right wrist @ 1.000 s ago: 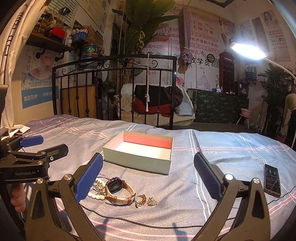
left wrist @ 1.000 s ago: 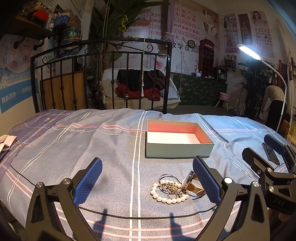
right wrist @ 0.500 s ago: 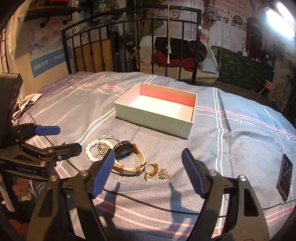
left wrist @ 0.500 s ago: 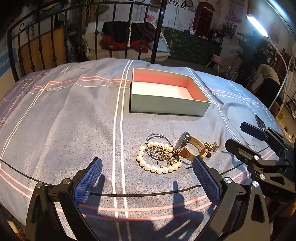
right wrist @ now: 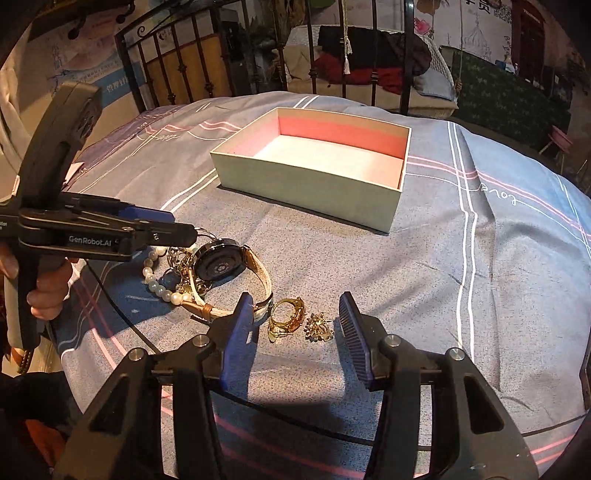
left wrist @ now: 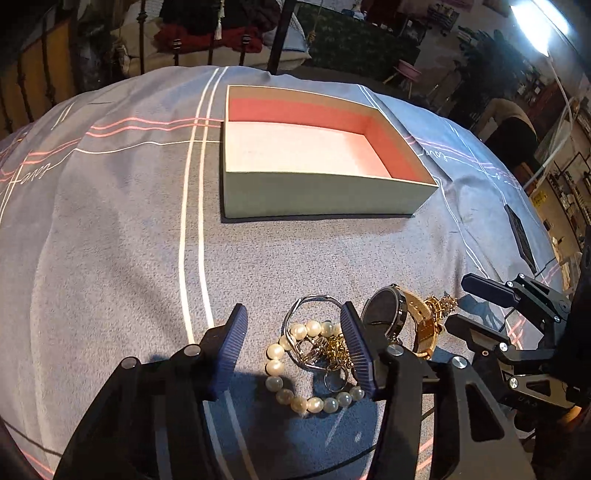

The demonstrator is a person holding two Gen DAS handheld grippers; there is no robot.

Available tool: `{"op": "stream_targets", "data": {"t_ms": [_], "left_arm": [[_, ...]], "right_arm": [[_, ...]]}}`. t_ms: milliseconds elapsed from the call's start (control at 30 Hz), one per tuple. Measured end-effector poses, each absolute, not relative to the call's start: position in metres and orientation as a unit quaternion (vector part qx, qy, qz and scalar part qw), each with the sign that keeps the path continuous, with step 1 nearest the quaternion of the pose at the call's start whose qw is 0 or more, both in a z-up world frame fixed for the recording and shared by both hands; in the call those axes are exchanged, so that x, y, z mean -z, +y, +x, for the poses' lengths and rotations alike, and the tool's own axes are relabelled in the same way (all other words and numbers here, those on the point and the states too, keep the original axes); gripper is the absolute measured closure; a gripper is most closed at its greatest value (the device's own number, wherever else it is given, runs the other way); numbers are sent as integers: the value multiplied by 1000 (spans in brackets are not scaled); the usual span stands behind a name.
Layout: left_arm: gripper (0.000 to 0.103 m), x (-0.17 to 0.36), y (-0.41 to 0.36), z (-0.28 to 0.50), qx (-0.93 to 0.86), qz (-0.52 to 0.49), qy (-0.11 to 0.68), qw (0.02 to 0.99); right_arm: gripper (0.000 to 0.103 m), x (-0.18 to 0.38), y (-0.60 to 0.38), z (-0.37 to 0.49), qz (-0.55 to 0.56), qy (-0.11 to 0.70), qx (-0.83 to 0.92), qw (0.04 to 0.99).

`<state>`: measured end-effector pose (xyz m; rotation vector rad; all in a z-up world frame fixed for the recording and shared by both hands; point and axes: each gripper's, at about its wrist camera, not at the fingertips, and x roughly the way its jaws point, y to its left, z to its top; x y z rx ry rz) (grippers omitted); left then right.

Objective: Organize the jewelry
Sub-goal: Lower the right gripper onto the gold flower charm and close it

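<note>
Striped bedspread (left wrist: pixel 110 229) — phone (left wrist: pixel 519 236) (dark)

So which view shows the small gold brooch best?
The right wrist view: the gold brooch lies unobstructed between the open right gripper fingers, beside the gold ring. In the left wrist view only a gold tip shows behind the watch.

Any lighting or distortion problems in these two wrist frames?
Left wrist view: lamp blown out top right, tongs shadow falls on the pearl bracelet. Right wrist view: strong fisheye curving of the bedspread, dark corners, box well lit.
</note>
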<state>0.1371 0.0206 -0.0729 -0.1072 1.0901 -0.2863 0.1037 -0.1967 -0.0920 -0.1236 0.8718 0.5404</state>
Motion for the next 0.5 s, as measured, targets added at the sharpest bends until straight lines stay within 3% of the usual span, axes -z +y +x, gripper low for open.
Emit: {"op": "stream_targets", "data": {"t_ms": [67,200,300,367,500], "left_arm": [[64,75,18,144,157,-44,524,836],[71,76,10,151,198,-21,528,825],[86,79,11,152,201,-22,530,824],[97,79,18,154,204,-41,529,823],[100,72,22,151,214,-61,516,827]], "right_arm": [[54,92,-197,105,-54,417,-260,869],[54,97,-199,106,-46,422,-261,867],[54,101,-201,108,-43,426,-260,865],[61,102,-204,109,-36,429,-260,864],[67,103,-204,109,-34,428,-268,862]]}}
